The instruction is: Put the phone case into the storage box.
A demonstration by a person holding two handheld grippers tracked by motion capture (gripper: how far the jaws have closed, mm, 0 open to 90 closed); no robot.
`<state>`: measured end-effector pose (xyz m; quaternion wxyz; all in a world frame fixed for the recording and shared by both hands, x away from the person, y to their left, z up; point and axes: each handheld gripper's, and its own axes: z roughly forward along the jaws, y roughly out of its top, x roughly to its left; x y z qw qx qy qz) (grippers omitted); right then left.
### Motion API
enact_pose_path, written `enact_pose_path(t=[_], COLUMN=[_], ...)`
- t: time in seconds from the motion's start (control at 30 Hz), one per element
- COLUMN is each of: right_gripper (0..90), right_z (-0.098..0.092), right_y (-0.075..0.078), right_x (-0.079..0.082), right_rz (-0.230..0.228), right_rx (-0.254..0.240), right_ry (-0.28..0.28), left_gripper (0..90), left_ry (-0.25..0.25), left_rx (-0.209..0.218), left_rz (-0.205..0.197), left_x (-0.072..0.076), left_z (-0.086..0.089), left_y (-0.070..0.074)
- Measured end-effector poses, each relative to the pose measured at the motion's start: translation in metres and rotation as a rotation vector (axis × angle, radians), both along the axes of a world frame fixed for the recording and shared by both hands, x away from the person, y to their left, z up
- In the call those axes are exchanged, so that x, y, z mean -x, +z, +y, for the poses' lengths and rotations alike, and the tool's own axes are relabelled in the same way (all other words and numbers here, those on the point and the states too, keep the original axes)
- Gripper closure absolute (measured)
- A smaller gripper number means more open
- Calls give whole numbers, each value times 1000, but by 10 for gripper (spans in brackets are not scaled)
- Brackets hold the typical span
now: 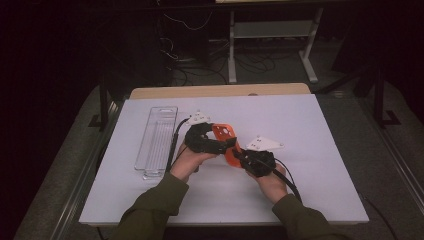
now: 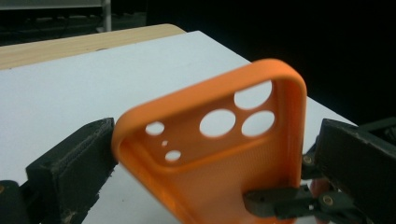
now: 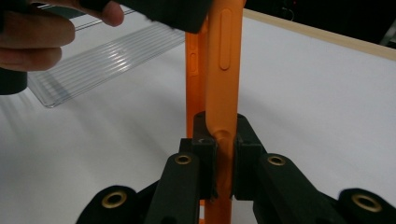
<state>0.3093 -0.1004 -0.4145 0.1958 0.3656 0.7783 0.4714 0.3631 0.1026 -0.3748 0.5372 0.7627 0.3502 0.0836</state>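
Note:
An orange phone case (image 1: 223,131) with round camera holes (image 2: 219,122) hangs above the white table, held between both grippers. My left gripper (image 2: 210,158) spans its width: the left jaw presses a corner, the right jaw stands against the opposite long edge. In the high view this left gripper (image 1: 222,142) comes in from the left. My right gripper (image 3: 224,158) is shut on one thin side wall of the case (image 3: 224,93), below its button bumps, and holds the case edge-on. From above, the right gripper (image 1: 239,156) sits at the case's lower end.
A clear ribbed plastic tray (image 1: 156,140) lies lengthwise on the left of the white table top (image 1: 310,120); it is also behind the hand in the right gripper view (image 3: 102,60). A wooden strip (image 1: 220,91) runs along the far edge. Desk legs and cables stand beyond.

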Motion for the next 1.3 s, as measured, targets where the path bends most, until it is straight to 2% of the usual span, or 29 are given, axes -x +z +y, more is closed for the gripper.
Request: enact_pose_path(t=[0.03,0.2,0.43,0.8,1.03,1.17,1.3], right_gripper=[813,813,813,813,812,812,812], right_z=[1,3,5,7,8,9,9], right_y=[0,-1,-1,-2,-3,-3,-3], right_x=[1,3,4,5,6,6,6], right_rz=[13,10,17,25,20,16,12], right_rx=[0,3,-2,7,18,21,25], right_ry=[-1,6,4,13,20,24,25], left_gripper=[0,0,0,0,57,121,132], left_ry=[2,3,8,13,26,29,27], left_rx=[2,-9,5,15,32,40,51], left_rz=[4,-10,0,-14,-7,-21,-31], left_x=[0,1,3,4,4,5,6], left_z=[0,-1,-4,-3,-1,1,0], left_y=[0,-1,-1,-1,0,2,3])
